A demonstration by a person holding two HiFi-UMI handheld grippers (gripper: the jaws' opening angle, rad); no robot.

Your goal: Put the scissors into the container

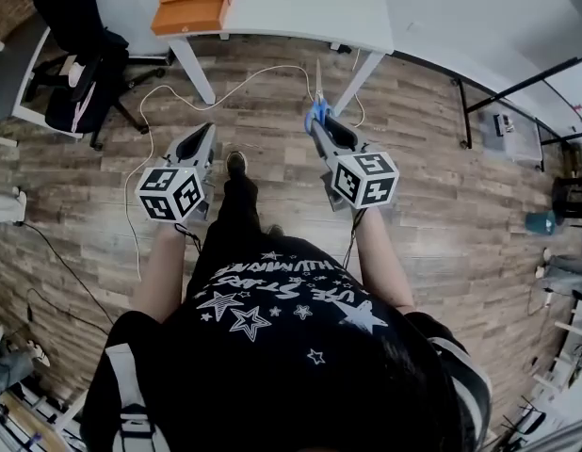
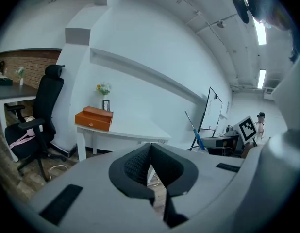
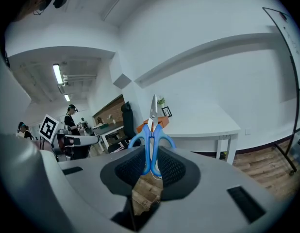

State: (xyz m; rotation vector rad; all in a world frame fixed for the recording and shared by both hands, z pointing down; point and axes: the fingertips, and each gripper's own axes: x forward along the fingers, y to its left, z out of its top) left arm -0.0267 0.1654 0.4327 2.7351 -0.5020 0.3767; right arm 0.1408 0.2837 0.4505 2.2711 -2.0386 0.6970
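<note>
Blue-handled scissors (image 1: 317,104) stick out of my right gripper (image 1: 319,125), blades pointing away toward the white table (image 1: 300,8). In the right gripper view the jaws are shut on the scissors' (image 3: 152,132) handles and the blades point up. My left gripper (image 1: 207,132) is held level beside it over the wooden floor, shut with nothing in it; its pads meet in the left gripper view (image 2: 150,147). That view also shows the scissors (image 2: 195,130) off to the right. An orange box (image 1: 192,3) lies on the table's left end, also seen as the orange box (image 2: 94,119).
A black office chair (image 1: 79,55) stands at the left by a desk. A white cable (image 1: 234,88) trails across the floor under the table. A black metal frame (image 1: 517,92) stands at the right. Another person (image 3: 71,118) stands far off at a desk.
</note>
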